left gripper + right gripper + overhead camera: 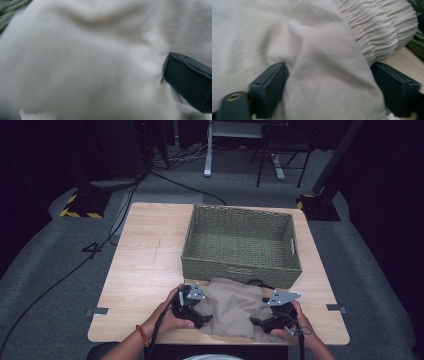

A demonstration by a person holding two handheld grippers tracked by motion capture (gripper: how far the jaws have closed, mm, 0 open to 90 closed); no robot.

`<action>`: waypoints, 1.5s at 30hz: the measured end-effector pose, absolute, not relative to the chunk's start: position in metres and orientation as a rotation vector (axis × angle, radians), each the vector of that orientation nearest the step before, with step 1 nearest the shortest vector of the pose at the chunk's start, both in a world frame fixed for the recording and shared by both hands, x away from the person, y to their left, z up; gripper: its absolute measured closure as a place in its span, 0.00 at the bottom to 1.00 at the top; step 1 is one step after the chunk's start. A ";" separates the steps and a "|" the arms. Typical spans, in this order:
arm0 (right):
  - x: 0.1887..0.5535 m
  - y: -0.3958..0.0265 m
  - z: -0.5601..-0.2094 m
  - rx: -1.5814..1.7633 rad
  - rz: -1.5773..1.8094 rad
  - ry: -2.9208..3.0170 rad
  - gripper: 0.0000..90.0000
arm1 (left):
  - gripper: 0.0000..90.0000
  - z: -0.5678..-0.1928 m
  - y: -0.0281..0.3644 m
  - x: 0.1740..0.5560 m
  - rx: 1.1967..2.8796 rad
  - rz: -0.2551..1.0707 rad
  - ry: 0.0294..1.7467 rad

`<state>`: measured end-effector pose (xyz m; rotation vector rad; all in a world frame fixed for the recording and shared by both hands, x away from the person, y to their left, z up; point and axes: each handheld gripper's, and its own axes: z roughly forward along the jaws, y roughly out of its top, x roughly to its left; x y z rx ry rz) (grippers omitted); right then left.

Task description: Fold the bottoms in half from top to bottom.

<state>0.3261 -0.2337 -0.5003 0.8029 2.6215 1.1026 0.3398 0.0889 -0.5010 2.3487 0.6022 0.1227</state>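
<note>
A beige drawstring cloth bag (232, 307) lies crumpled on the wooden table (145, 265), just in front of a green woven basket (240, 270). My left gripper (205, 319) is at the bag's left edge and my right gripper (255, 322) at its right edge, both pointing inward. In the right gripper view a fold of the bag (324, 50) bulges between the wide-set jaws of the right gripper (328, 72), near the gathered hem. In the blurred left gripper view, one fingertip (175, 67) stands far right against the bag (87, 62); cloth hides the other.
The basket has nothing inside and takes up the table's far right half. Bare wood runs along the table's left side. Beyond the table are grey carpet, cables, stand feet and chair legs. A person's forearms enter from the bottom edge.
</note>
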 end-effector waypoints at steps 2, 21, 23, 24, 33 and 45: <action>0.326 -0.232 -0.499 0.777 1.112 2.637 0.32 | 0.16 -0.497 0.087 0.339 2.371 0.096 0.567; 0.331 -0.239 -0.495 0.716 1.130 2.609 0.69 | 0.58 -0.495 0.095 0.345 2.319 0.011 0.539; 0.331 -0.241 -0.495 0.724 1.128 2.604 0.65 | 0.60 -0.495 0.095 0.345 2.318 0.009 0.538; 0.331 -0.242 -0.494 0.743 1.105 2.579 0.49 | 0.60 -0.495 0.095 0.344 2.317 0.008 0.542; 0.313 -0.266 -0.471 0.913 1.210 2.447 0.17 | 0.60 -0.495 0.094 0.342 2.319 0.038 0.541; 0.323 -0.237 -0.499 0.965 1.039 2.530 0.06 | 0.60 -0.495 0.094 0.341 2.319 0.038 0.547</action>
